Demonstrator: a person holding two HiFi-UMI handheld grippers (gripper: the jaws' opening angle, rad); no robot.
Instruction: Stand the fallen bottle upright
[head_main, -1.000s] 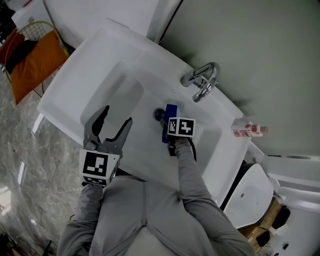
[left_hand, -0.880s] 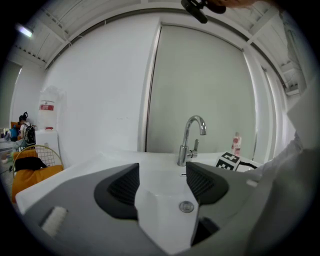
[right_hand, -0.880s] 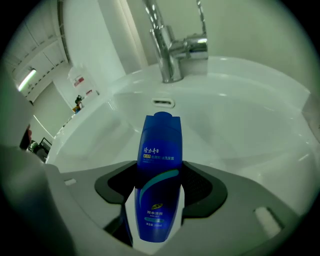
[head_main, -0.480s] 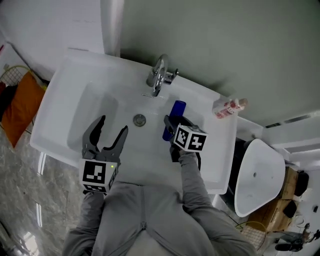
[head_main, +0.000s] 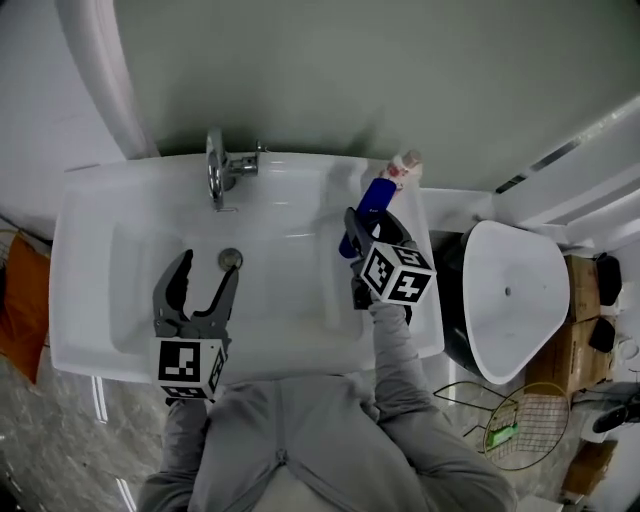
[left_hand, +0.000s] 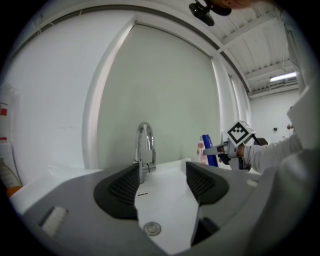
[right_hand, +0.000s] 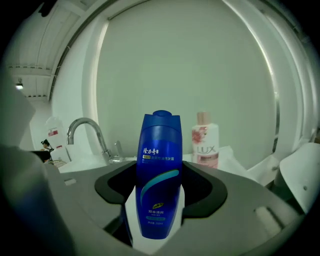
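A blue shampoo bottle stands upright between the jaws of my right gripper, which is shut on its lower body. In the head view that gripper holds the blue bottle over the right rear part of the white sink, close to a pink bottle. Whether the blue bottle's base touches the sink is hidden. My left gripper hangs open over the basin with nothing between its fingers. The left gripper view shows its own jaws spread and the blue bottle far off at the right.
A chrome faucet rises at the back of the sink, with the drain below it in the basin. The pink bottle stands just behind and right of the blue one. A white lidded bin sits right of the sink.
My right gripper has lifted the blue bottle out of the basin and carried it to the sink's right rear, turning it upright. The left gripper stays open and has shifted over the basin.
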